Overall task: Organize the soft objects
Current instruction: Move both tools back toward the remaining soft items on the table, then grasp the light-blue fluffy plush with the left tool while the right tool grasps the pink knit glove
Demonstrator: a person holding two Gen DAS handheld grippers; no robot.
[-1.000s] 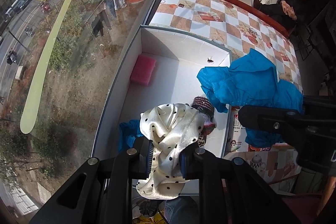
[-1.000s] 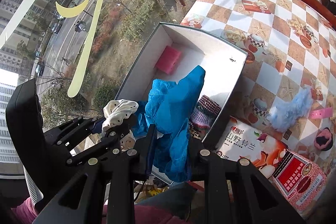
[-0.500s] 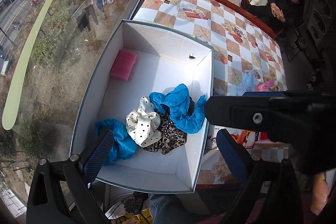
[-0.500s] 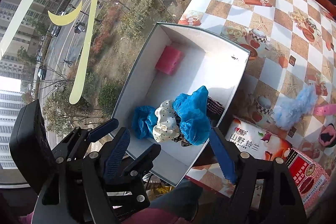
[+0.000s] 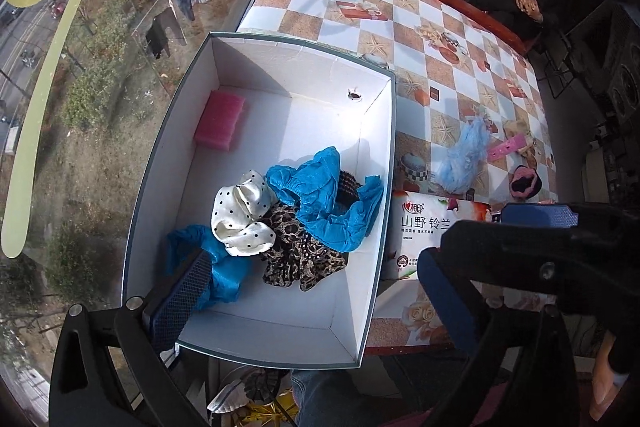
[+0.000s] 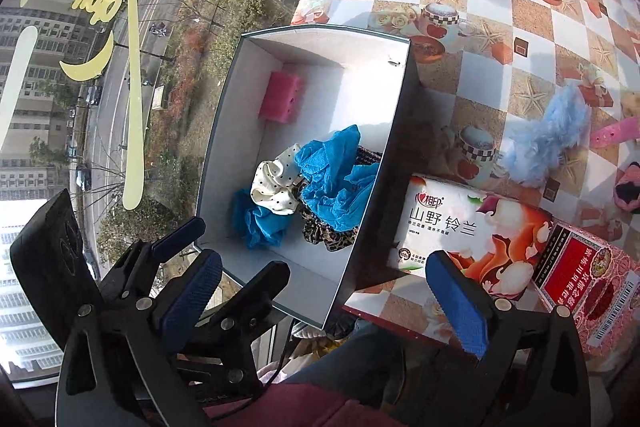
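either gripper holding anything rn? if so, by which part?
Nothing held. Left gripper open and empty; right gripper's jaws are opening, nothing between them. Blue crinkled cloth lies in the white cardboard box.

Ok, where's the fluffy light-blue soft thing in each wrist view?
Left wrist: fluffy light-blue soft thing lies right of centre on the checkered tablecloth, outside the box.
Right wrist: it lies at the right, mid-height.
Shared landmark: the white open cardboard box to its left; pink strip beside it.
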